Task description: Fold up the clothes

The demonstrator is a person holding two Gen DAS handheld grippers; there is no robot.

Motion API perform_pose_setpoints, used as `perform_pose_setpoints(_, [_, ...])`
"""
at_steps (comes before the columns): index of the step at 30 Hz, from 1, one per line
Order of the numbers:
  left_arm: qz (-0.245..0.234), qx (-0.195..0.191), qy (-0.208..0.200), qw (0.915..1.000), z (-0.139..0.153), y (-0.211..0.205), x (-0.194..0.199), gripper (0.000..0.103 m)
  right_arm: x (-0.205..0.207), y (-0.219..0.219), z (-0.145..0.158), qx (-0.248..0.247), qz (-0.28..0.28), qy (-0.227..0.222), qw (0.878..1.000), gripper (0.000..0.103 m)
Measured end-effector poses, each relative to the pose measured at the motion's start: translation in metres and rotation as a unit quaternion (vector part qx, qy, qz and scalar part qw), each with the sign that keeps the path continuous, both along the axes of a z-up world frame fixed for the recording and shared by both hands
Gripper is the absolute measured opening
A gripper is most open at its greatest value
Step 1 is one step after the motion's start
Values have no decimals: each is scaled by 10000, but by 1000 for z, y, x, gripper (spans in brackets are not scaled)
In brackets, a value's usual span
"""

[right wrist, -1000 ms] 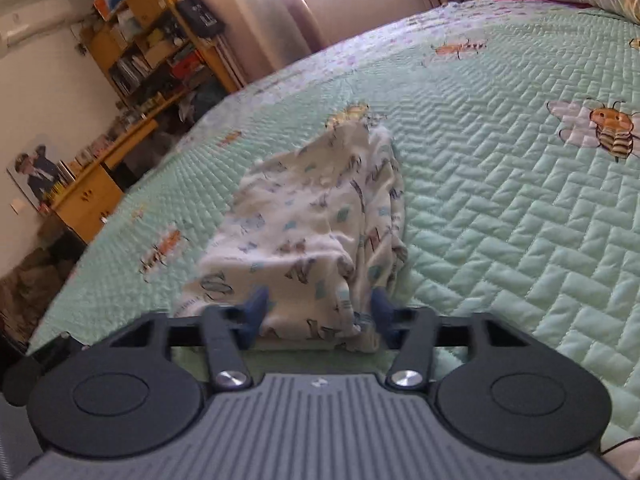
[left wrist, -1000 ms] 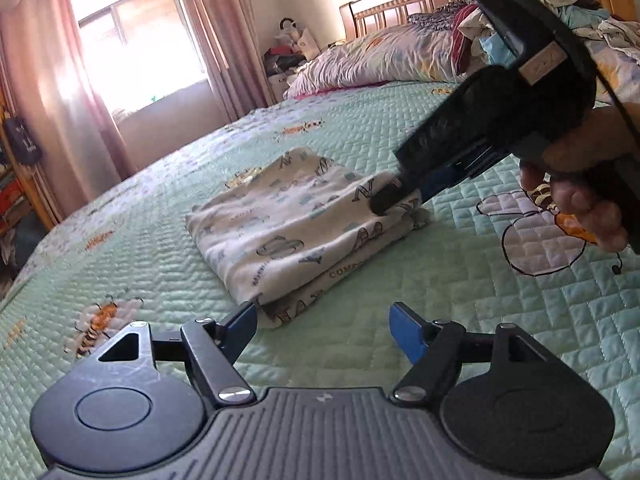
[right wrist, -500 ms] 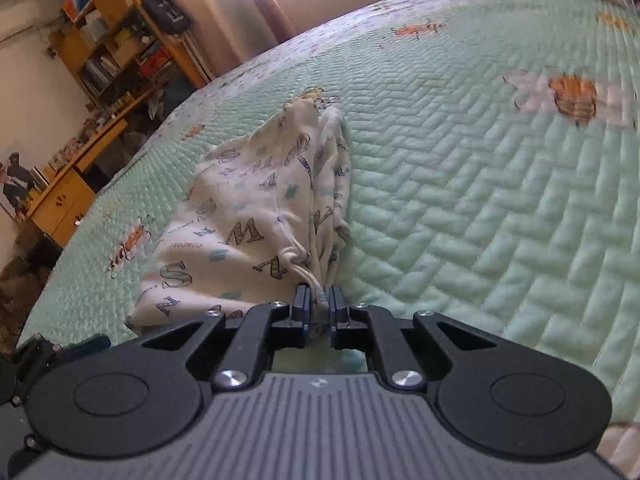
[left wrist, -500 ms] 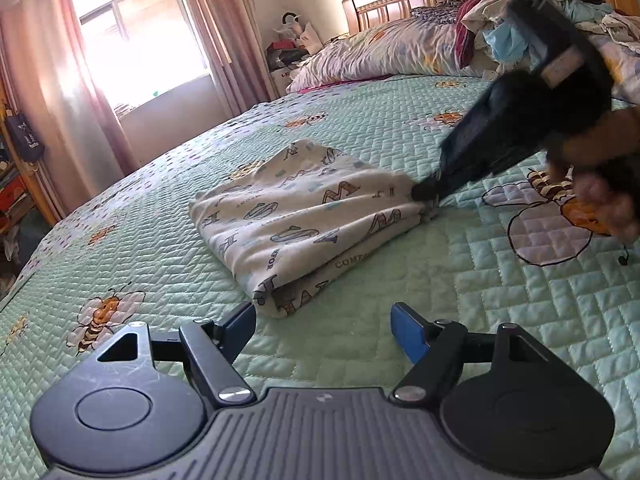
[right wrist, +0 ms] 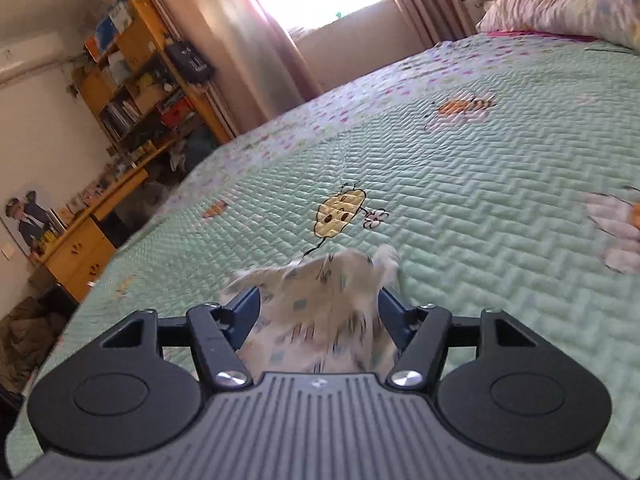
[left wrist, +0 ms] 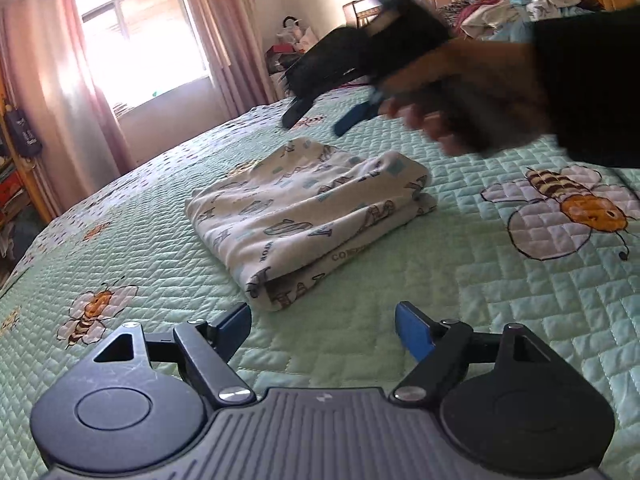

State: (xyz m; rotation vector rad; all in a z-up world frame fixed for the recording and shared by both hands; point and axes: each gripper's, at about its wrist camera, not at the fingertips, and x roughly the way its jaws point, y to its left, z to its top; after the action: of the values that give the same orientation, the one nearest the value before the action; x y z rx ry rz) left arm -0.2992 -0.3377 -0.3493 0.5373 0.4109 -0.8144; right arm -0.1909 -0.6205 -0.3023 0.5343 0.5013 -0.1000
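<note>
- The folded cloth (left wrist: pixel 308 216), white with printed letters, lies flat on the green quilted bedspread (left wrist: pixel 480 280), with a bee picture on the quilt at each side of it.
- The left tongs (left wrist: pixel 323 330) hover low at the cloth's near corner, their blue fingers spread wide and still widening; nothing is between them, and the cloth's corner lies just beyond the tips.
- The right tongs (left wrist: pixel 320 118) hang in the air above the cloth's far edge, held by a hand (left wrist: pixel 460 92) in a dark sleeve and clear of the fabric.
- Their fingers are opening and grip nothing.
- In the right wrist view the cloth (right wrist: pixel 320 312) shows blurred in the gap of the right tongs (right wrist: pixel 318 306), lying below them; the pads do not press on it.
- A pile of loose clothes (left wrist: pixel 520 8) sits by the far headboard.
</note>
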Motion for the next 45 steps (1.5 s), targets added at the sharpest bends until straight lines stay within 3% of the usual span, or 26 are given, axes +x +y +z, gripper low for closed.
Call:
perform_pose_setpoints(1, [-24,4,7,10000,-1,0,0,82,10,-1,-4,-42,7,119,9999,57])
perform_pose_setpoints(2, [-36,-3,22,10000,-1,0,0,82,19,-2,-9,-56,22,263,9996,34])
perform_pose_setpoints(4, [-30,-47,78,10000,-2,1,2,83,35,-5,-16,-105,53,515,9986,9])
perform_pose_setpoints(6, [-21,-105,149,9998,-2,3,3,83,36,-9,-18,-198,64,554,9982,4])
perform_pose_setpoints(12, [9,-134,191,9997,-5,4,4,85,35,-31,-2,-195,-149,310,9992,4])
perform_pose_setpoints(15, [16,-140,186,9997,-4,5,5,86,47,-31,-23,84,61,728,9973,5])
perform_pose_setpoints(18, [-24,-152,92,9998,1,7,2,86,21,-31,-24,499,-201,543,9971,27])
perform_pose_setpoints(20, [-116,-172,-88,9997,6,8,-2,86,-13,-26,-12,636,-245,122,9976,56])
perform_pose_setpoints(22, [-217,-196,-312,9991,11,9,-6,86,-46,-11,-4,424,-115,23,9990,60])
perform_pose_setpoints(28, [-748,72,-1069,9914,17,-10,-15,86,-113,42,-9,-527,188,298,9980,57])
perform_pose_setpoints(30, [-937,299,-1174,9882,13,-21,-12,86,-113,50,-12,-644,276,293,9971,27])
perform_pose_setpoints(31, [-1020,419,-1185,9868,12,-27,-9,86,-111,51,-14,-684,271,314,9968,5])
perform_pose_setpoints(35, [-1058,645,-902,9882,7,-44,12,85,-107,40,-21,-404,164,369,9984,5])
perform_pose_setpoints(37, [-947,728,-372,9921,2,-46,25,85,-115,34,-26,-123,96,393,9991,5])
perform_pose_setpoints(40, [-513,329,562,9966,5,-33,44,85,-126,30,-35,290,59,437,9986,6])
perform_pose_setpoints(41, [-435,230,733,9961,6,-28,47,85,-129,30,-39,401,76,446,9982,11])
perform_pose_setpoints(42, [-423,195,731,9962,8,-24,45,85,-132,31,-37,451,69,395,9982,14])
perform_pose_setpoints(45, [-535,84,368,9979,17,-16,36,83,-140,38,-8,320,-61,-170,9993,37])
